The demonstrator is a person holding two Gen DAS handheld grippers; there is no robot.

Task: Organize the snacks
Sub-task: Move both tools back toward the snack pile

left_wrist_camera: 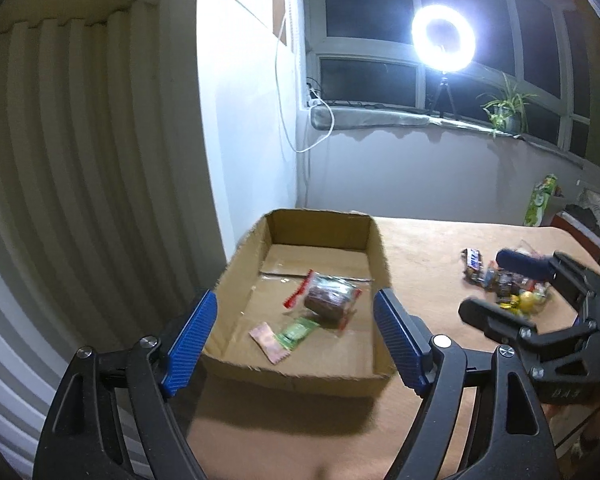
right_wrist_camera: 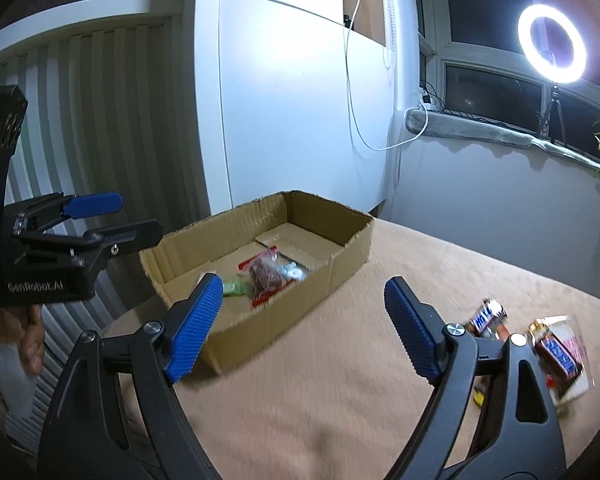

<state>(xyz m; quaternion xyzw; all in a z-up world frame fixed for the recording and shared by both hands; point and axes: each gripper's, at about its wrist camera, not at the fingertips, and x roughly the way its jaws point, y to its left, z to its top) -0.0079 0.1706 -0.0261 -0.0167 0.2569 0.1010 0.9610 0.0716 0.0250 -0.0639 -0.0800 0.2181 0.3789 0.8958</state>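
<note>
Both grippers are wide open and hold nothing. The left gripper [left_wrist_camera: 296, 340] hangs over the near end of the cardboard box [left_wrist_camera: 382, 256], which already has a clear bag of brown treats [left_wrist_camera: 328, 300] and two small packets inside. The right gripper [right_wrist_camera: 304, 328] points at bare table, with the pile of snacks [right_wrist_camera: 556, 352] at its 3 o'clock. I think it should swing right, pick one bar, and squeeze gently. The tan tablecloth [right_wrist_camera: 340, 380] looks soft. A ring light [right_wrist_camera: 551, 44] glows at 1 o'clock by the dark window.
</note>
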